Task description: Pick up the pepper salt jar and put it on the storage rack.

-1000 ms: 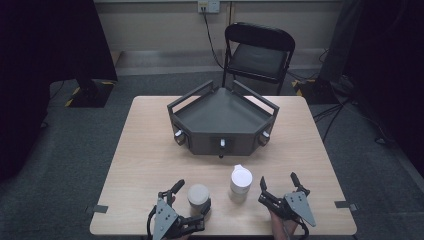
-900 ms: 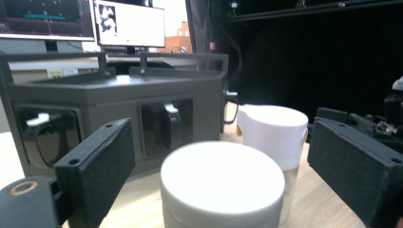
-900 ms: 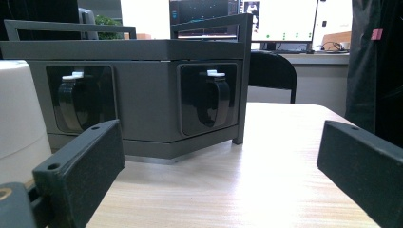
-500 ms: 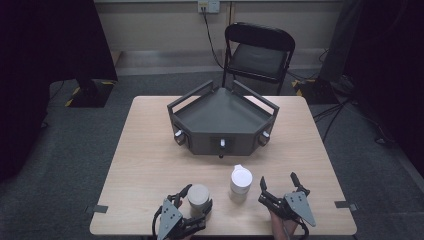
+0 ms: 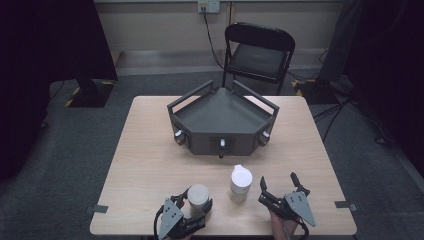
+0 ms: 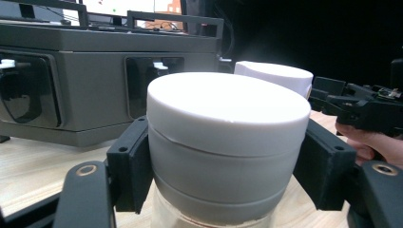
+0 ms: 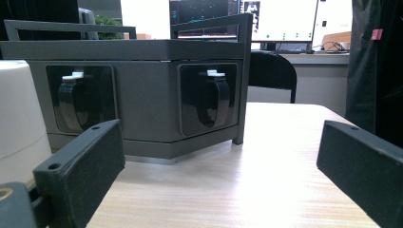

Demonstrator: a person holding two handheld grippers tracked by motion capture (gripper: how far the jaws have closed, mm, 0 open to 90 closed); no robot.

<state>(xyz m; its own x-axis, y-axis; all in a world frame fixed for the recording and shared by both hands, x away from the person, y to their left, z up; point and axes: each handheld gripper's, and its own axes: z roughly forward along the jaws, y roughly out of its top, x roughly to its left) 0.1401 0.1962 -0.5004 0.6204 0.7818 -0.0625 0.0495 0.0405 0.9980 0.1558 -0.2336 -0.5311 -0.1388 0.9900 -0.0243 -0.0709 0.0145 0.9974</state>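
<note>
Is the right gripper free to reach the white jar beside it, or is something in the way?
Probably yes. The right gripper stands open just right of the white jar, with bare table between them. The left gripper is shut on the grey-lidded jar, left of that path.

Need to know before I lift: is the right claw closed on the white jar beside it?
No. In the high view the right claw stands open on bare table, apart from the white jar.

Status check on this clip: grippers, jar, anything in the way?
Left gripper just closed on grey-lidded jar, pads pressing. Right gripper open, empty. White jar beside it, grey tray beyond; nothing blocking.
</note>
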